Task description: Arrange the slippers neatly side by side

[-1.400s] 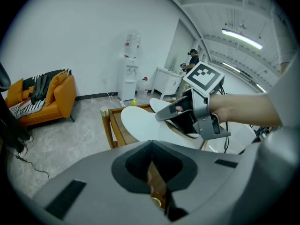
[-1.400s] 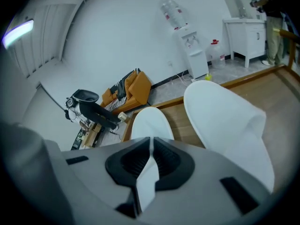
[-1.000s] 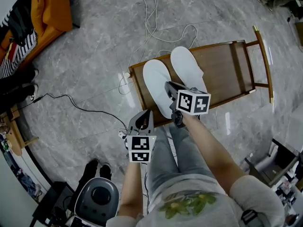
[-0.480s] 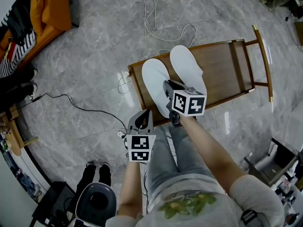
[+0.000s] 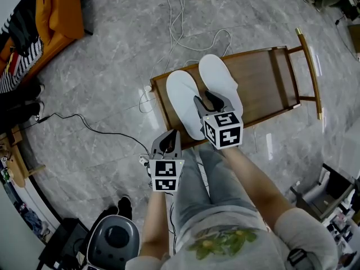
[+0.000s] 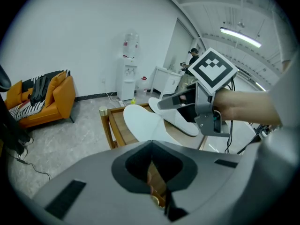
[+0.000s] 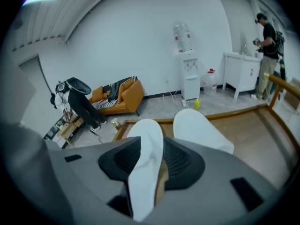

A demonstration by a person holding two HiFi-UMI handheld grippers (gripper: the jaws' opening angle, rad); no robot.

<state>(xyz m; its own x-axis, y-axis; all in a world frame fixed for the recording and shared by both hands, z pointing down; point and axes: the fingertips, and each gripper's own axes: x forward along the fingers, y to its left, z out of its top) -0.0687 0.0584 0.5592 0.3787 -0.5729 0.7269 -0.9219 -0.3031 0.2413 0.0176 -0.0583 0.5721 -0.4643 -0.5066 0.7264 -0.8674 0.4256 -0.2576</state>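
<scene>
The right half of the brown wooden desk [image 5: 270, 89] lies bare and open from above. Its left end is taken up by one flat white slipper [image 5: 183, 97] and a second flat white slipper [image 5: 219, 80] just beside it, with only a narrow gap between them. A gold-capped wooden rail [image 5: 308, 72] bars the right end. Beyond the far edge, white cables [image 5: 180, 21] trail over the grey marble floor [image 5: 101, 83].
</scene>
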